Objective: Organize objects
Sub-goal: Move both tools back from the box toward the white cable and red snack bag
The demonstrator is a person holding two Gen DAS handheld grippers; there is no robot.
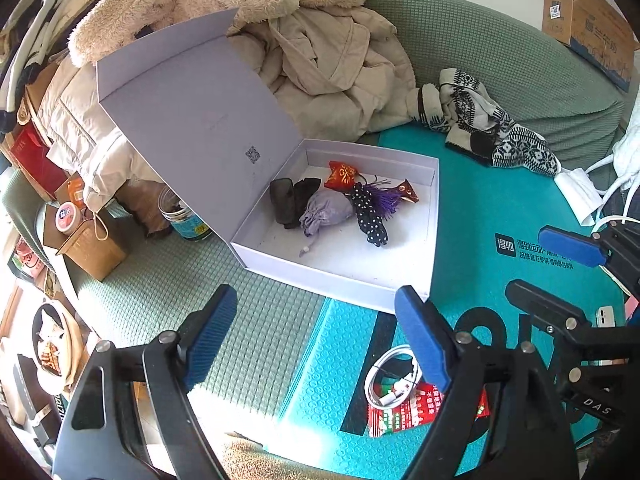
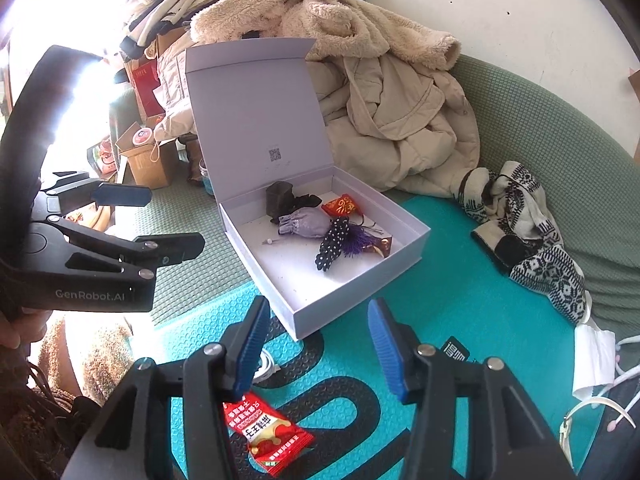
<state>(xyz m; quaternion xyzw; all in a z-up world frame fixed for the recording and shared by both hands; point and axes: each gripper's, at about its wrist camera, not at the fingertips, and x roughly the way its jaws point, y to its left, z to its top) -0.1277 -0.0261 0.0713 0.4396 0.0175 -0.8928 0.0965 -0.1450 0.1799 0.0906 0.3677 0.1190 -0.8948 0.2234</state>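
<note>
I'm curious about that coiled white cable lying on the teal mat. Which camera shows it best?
The left wrist view: the white cable shows as a whole coil beside the red snack packet. In the right wrist view only a short piece of it peeks out behind one of the tongs' fingers.

You will find "GenRobot.AI" printed in pale letters on the black body of the left gripper (image 2: pixel 120 216), at the left edge of the right wrist view. "DAS" stands on the black body of the right gripper (image 1: pixel 560 268), lower right of the left wrist view. A QR code (image 2: pixel 275 155) sits on the inner lid of the white box (image 2: pixel 256 104). Chinese print marks the red snack packet (image 2: pixel 264 436), the teal mat (image 1: pixel 480 208) and the cardboard carton (image 1: pixel 592 28), upper right; none of it reads reliably.
</note>
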